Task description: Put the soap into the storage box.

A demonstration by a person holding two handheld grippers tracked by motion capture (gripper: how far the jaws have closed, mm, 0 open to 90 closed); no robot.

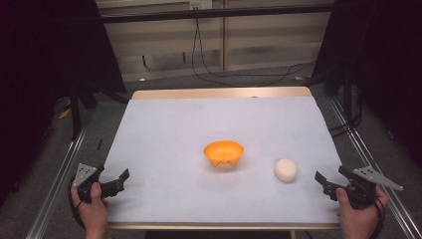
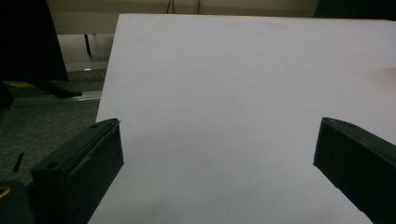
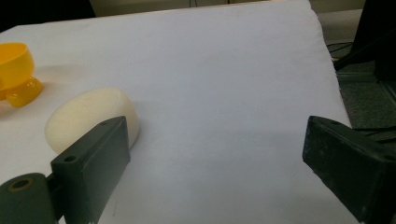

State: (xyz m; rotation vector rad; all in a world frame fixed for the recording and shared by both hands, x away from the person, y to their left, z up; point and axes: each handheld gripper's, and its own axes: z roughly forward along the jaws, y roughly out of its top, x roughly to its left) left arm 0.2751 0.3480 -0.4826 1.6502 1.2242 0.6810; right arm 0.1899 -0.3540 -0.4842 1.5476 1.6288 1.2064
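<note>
Two things on the white-covered surface (image 1: 199, 129): an orange bowl (image 1: 224, 153) near the middle, upright, mouth up, and a cream-white rounded lump (image 1: 285, 170) to its right and a little nearer the person, apart from the bowl. Seen in the right gripper view, lump (image 3: 88, 119) somewhat squat, long axis running roughly left to right in that view, flatter end turned to the right; bowl (image 3: 16, 70) standing on a rounded translucent foot at the far left. Plenty of bare surface beyond the bowl, all the way to the wooden far edge, and broad bare room on the left half. Less room to the right of the lump, with the right edge of the surface near.

Left gripper (image 1: 121, 180) held in the left hand (image 1: 92, 209) at the near left corner, over the edge of the surface, well apart from both things, jaws spread wide with nothing between. In the left gripper view, left gripper (image 2: 217, 154) looked over bare white cover and the left edge. Right gripper (image 1: 322, 183) held in the right hand (image 1: 359, 216) at the near right, close beside the lump, jaws wide apart and empty. In the right gripper view, right gripper (image 3: 215, 154) set just right of the lump, one jaw overlapping it in the picture.

Around the surface: metal rails, grey floor, black cables on the floor beyond the far edge, dark curtains at both sides.
</note>
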